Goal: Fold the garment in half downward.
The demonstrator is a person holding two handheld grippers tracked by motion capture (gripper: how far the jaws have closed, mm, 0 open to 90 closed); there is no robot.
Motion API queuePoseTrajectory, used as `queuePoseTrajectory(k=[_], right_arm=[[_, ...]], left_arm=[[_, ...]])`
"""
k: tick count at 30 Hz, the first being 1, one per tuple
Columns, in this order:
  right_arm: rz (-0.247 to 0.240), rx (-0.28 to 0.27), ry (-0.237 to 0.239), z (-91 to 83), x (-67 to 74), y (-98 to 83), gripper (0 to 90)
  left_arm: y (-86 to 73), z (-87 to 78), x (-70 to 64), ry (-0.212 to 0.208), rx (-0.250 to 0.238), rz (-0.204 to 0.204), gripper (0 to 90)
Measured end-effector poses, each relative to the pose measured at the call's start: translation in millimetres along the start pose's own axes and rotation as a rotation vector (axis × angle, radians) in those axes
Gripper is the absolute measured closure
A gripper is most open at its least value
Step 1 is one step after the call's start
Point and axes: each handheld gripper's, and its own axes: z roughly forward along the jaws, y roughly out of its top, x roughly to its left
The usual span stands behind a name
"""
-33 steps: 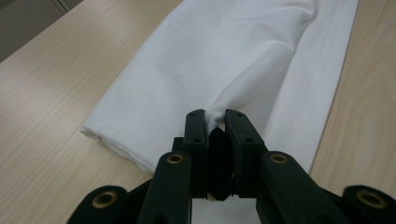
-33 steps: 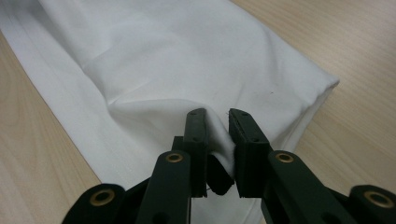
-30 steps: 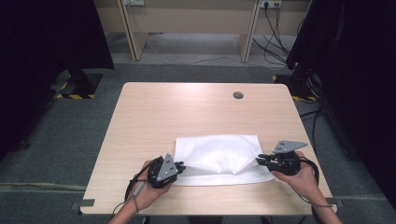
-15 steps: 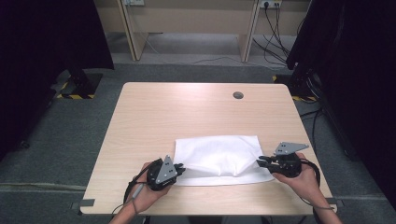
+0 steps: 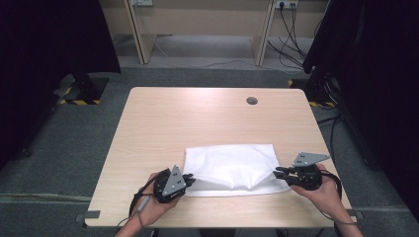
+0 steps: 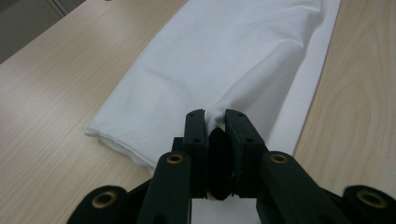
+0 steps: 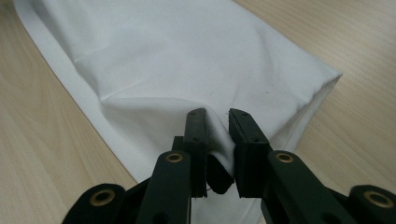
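A: What is seen to have changed over the last second?

B: Very little. The white cloth (image 5: 232, 167) is found in the same place, in the lower middle of the high view, on the near part of the table (image 5: 197, 118). The left claw (image 5: 189, 179) and the right claw (image 5: 279, 173) are kept at the cloth's two near corners, as in the earlier pictures. The right one appears shifted a touch, and the fold beside it looks slightly more raised.

A: How are the claws set?

B: In the left gripper view the left claw (image 6: 215, 122) is closed nearly flat, and a pinch of fabric is clamped between its jaws. In the right gripper view the right claw (image 7: 216, 122) is closed on a fold of the cloth (image 7: 187, 60) too, though a narrow gap is left near the tips.

A: What is meant by that for the work?

B: Both corners are judged to be gripped and nothing is lifted clear yet, so a fold or a spread is probably about to be started.

A: And the materials?

B: The cloth (image 6: 224, 56) is seen as thin, smooth and matte, folded into a rough rectangle with soft creases and a plain border strip along one edge. The table is pale wood-grain laminate with a small round cable hole (image 5: 252, 100) in the upper right of its top. The jaws are black and blocky, with brass-coloured rivets.
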Motion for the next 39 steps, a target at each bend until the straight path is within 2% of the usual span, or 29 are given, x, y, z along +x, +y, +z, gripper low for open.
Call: queuePoseTrajectory(k=[21, 39], right_arm=[[-0.01, 0.001, 0.008, -4.0, 5.2, -4.3, 77.9], [-0.014, 0.017, 0.016, -3.5, 6.9, -12.5, 77.8]], left_arm=[[-5.0, -4.7, -4.7, -0.003, -0.001, 0.001, 78.4], [-10.3, -4.0, -8.4, -0.014, 0.023, 0.006, 78.2]])
